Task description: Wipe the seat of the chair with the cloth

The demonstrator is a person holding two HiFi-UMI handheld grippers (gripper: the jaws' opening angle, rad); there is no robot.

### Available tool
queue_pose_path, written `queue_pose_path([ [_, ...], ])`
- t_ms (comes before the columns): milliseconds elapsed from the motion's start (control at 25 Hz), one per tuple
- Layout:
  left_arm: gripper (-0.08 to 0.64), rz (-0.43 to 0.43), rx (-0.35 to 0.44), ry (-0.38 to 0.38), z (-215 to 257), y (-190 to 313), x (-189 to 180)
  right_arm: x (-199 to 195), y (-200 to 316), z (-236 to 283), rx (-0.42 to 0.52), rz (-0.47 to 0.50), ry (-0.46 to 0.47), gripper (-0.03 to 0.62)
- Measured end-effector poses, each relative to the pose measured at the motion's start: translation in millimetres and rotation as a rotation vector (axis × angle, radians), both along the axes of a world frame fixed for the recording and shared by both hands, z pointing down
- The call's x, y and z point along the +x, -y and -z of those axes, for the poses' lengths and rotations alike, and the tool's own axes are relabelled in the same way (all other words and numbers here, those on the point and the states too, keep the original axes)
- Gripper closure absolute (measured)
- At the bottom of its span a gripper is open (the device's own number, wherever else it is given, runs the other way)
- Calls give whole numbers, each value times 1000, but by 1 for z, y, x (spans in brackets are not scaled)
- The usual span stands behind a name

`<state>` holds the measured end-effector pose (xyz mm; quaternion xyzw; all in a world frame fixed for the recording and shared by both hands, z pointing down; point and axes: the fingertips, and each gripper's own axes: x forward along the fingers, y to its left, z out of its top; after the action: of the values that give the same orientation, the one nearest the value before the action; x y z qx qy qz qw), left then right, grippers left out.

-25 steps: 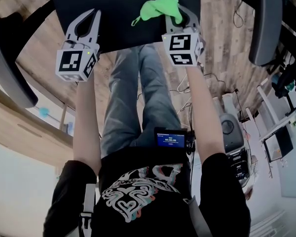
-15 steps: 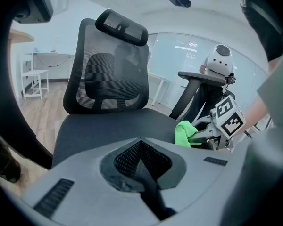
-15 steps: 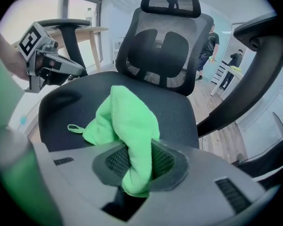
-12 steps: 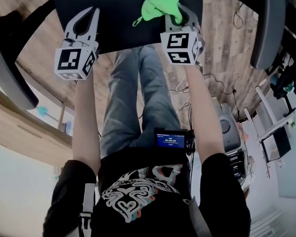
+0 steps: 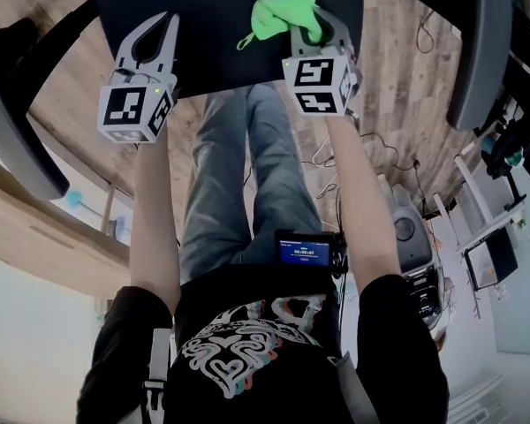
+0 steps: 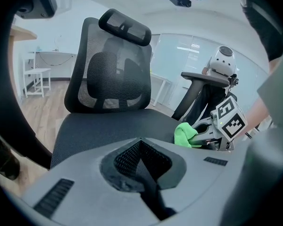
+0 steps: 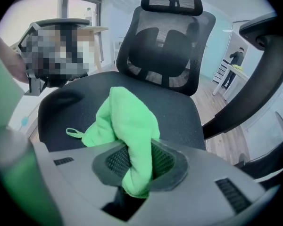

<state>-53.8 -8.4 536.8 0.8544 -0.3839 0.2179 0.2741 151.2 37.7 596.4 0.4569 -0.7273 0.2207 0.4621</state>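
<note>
The black mesh chair seat [image 5: 212, 25] fills the top of the head view. A bright green cloth [image 5: 285, 12] rests on its front right part, with my right gripper [image 5: 314, 23] shut on it. In the right gripper view the cloth [image 7: 127, 121] bulges out between the jaws [image 7: 134, 150] and drapes onto the seat [image 7: 179, 112]. My left gripper [image 5: 156, 32] hovers over the seat's front left, shut with nothing in it. Its jaws [image 6: 140, 140] meet at their tips above the seat [image 6: 108, 126], and the cloth [image 6: 185, 134] shows to their right.
Curved armrests flank the seat at the right [image 5: 479, 42] and left [image 5: 9, 122]. The mesh backrest [image 7: 167, 46] with headrest rises at the far side. The person's legs [image 5: 247, 175] stand at the seat's front edge. Equipment and cables [image 5: 415, 246] lie on the wooden floor at right.
My right gripper has shifted slightly left with the cloth still in it. The left gripper has barely moved.
</note>
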Motion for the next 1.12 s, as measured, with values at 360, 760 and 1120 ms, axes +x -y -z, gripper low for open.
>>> queue_pose_path([
  [360, 560, 16, 0, -1, 0, 1, -4, -40, 16, -15, -12, 72, 20, 512],
  [760, 560, 27, 6, -4, 0, 7, -11, -90, 27, -22, -39, 127, 83, 512],
  [1120, 560, 49, 14, 48, 0, 10, -25, -123, 36, -23, -26, 212, 95, 512],
])
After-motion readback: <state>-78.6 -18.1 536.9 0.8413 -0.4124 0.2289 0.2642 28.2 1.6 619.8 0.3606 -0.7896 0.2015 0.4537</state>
